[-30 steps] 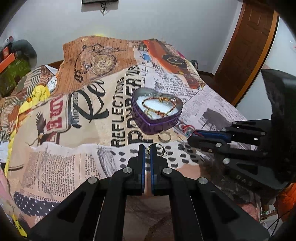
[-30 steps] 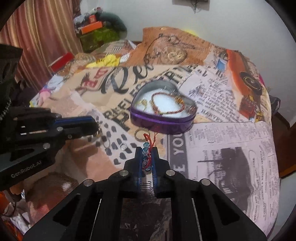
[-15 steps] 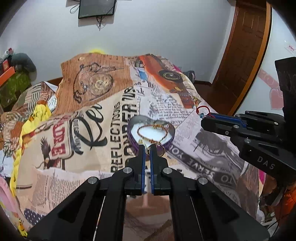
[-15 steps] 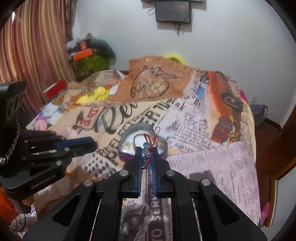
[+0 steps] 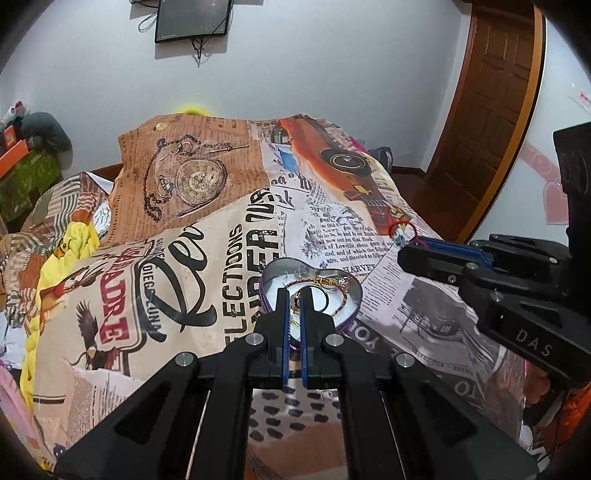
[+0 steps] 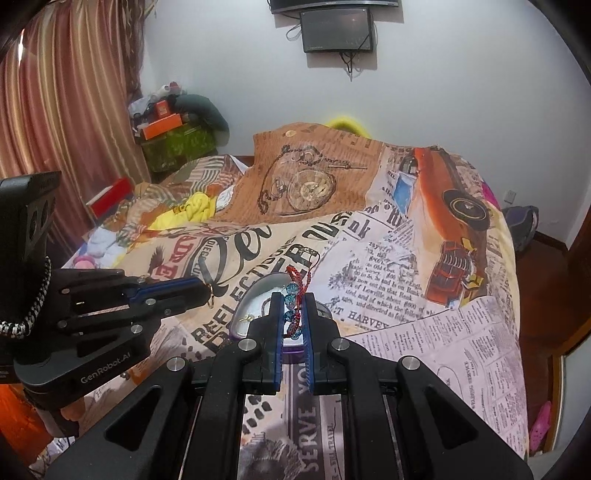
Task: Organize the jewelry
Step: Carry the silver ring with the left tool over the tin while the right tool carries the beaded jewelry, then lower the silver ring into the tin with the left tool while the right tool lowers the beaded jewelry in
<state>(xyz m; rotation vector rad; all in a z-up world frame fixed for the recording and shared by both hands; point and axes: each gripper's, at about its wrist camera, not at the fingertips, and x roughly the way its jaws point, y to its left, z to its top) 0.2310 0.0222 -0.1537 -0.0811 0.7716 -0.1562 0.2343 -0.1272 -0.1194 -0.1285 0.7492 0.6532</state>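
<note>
A purple heart-shaped tin (image 5: 345, 317) with a white lining lies on the bed and holds a red-and-gold bracelet (image 5: 341, 286). My left gripper (image 5: 291, 295) is shut on a gold ring (image 5: 321, 295) and holds it above the tin; the ring also shows in the right wrist view (image 6: 210, 295). My right gripper (image 6: 293, 299) is shut on a red cord bracelet with blue beads (image 6: 293, 291), lifted off the bed to the right of the tin (image 6: 251, 314). The bracelet's red loop shows at the right gripper's tip in the left wrist view (image 5: 402, 230).
The bed is covered by a newspaper-print bedspread (image 5: 229, 236). A yellow cloth (image 5: 74, 243) lies at its left side. A wooden door (image 5: 491, 103) stands at the right, a wall screen (image 6: 336, 29) at the back, and boxes and clutter (image 6: 173, 129) by the curtain.
Both grippers have risen off the bedspread with their pieces. The left gripper with the ring has moved over the tin. The right gripper has lifted the beaded bracelet higher.
</note>
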